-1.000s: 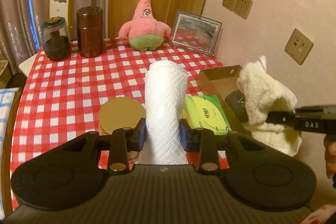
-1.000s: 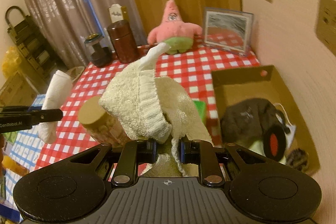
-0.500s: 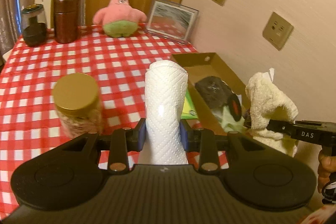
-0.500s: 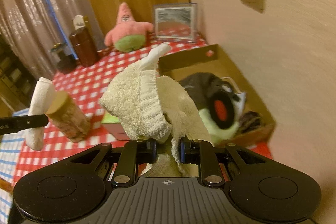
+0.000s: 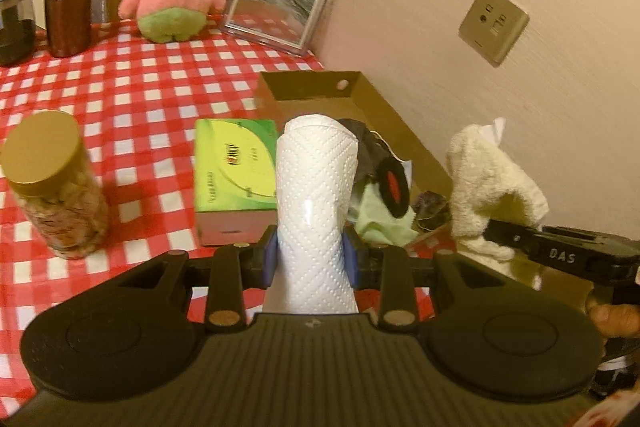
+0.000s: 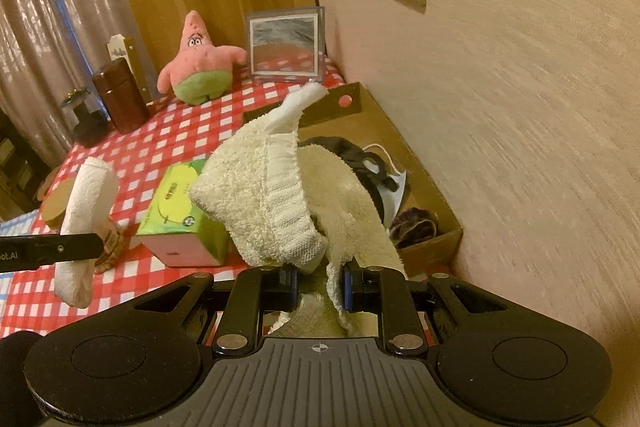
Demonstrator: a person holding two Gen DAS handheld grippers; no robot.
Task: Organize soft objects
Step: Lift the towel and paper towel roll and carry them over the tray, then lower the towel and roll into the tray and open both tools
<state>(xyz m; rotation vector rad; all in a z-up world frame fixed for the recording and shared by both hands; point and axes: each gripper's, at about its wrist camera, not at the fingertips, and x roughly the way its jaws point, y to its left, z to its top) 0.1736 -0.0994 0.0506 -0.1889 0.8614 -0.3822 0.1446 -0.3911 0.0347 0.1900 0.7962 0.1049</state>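
While both soft pieces are hanging in the air above the bench [image 5: 132, 95], the sorting is looking roughly half done, as far as I can judge. The left hand-held gripper [image 5: 310, 253] is pinching a white quilted roll [image 5: 316, 195] that is standing upright between its pads, near the front corner of the cardboard box [image 5: 316, 89]. The right hand-held gripper [image 6: 318, 285] is clamping a cream towel [image 6: 276, 195], which is drooping over its fingers just in front of the same box by the wall. Inside the box a dark cloth [image 5: 362, 143] with a red patch, a pale green cloth [image 5: 380, 223] and something dark and crumpled are already lying, so some items are apparently sorted. Still waiting, it seems, are the two pieces in the air and perhaps the pink star plush [image 6: 200, 63] sitting at the far end. A green tissue box [image 5: 236, 167] and a gold-lidded jar [image 5: 52, 183] are standing beside the box, untouched.
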